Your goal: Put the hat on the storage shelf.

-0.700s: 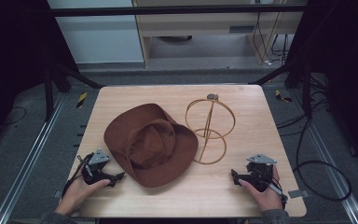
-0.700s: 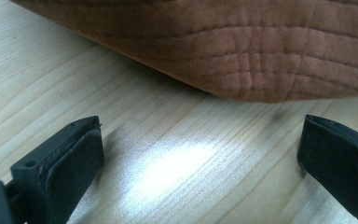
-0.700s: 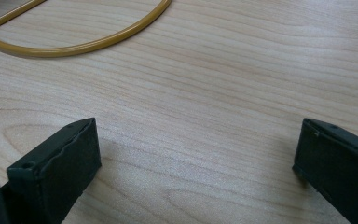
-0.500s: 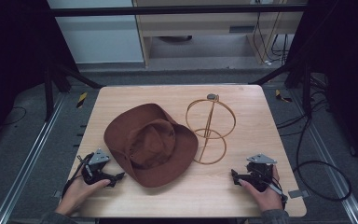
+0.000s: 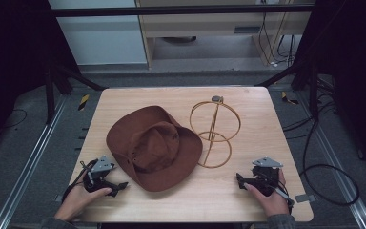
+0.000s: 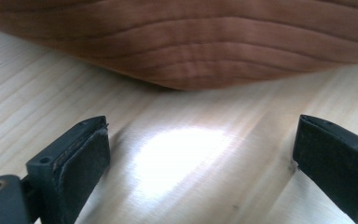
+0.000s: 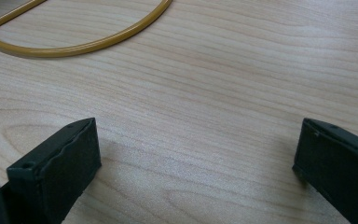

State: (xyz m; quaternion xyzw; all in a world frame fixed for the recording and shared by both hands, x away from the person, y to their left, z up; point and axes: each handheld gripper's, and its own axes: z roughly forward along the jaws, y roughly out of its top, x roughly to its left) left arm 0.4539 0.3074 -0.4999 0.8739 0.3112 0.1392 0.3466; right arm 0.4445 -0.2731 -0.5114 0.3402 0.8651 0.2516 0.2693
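On the bench [image 5: 267,109], brown hat [image 5: 155,145] lies mid-left, gold wire stand [image 5: 214,131] just beside its right. Left hand-held gripper [image 5: 120,185] rests at front left near the hat brim, jaws apart, empty. Right hand-held gripper [image 5: 240,180] rests front right, jaws apart, empty.

A brown hat [image 5: 153,147] sits near the middle of the wooden counter [image 5: 262,114], with a gold wire stand [image 5: 214,131] upright just beside its right edge. Bare counter lies along the far edge and down the right side. The left gripper [image 5: 116,185], jaws spread wide with nothing between them, faces the hat brim close ahead. The right gripper [image 5: 240,179], jaws also wide apart, has bare wood ahead, with the stand's base ring beyond.
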